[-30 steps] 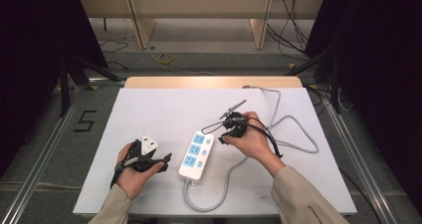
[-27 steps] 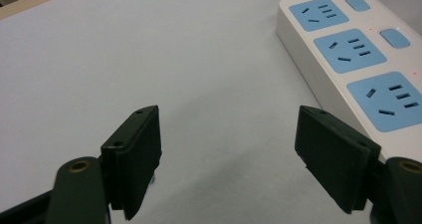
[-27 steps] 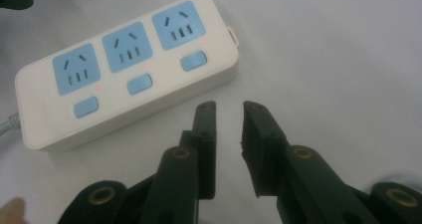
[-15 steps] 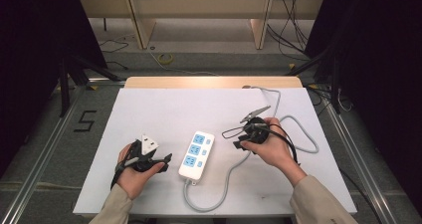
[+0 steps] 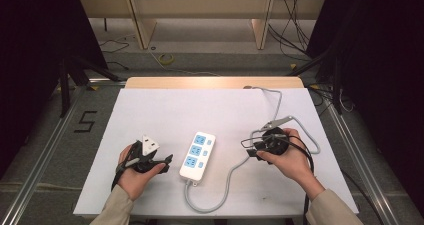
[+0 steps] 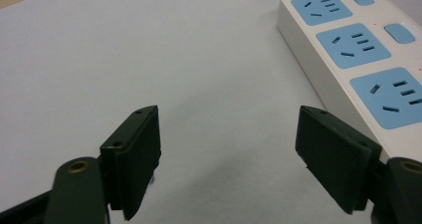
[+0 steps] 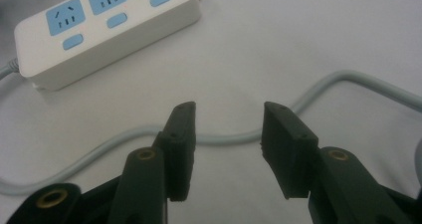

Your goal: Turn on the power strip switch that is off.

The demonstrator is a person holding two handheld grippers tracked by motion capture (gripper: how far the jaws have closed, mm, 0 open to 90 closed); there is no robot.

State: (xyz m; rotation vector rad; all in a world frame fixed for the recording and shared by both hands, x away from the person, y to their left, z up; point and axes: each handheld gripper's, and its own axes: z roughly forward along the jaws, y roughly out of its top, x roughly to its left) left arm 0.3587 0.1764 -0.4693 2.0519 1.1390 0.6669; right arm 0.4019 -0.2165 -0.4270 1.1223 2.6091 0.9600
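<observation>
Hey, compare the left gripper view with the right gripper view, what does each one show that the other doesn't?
Left gripper view alone: the left hand-held gripper, its jaws wide apart over bare white table.
Right gripper view alone: the right hand-held gripper, jaws open above the grey power cable.
Both: the white power strip with blue sockets.

A white power strip (image 5: 197,156) with three blue sockets (image 6: 352,45) and a grey cord (image 5: 227,184) is seen on the white table (image 5: 165,110). Both grippers' jaws are coloured black.
</observation>
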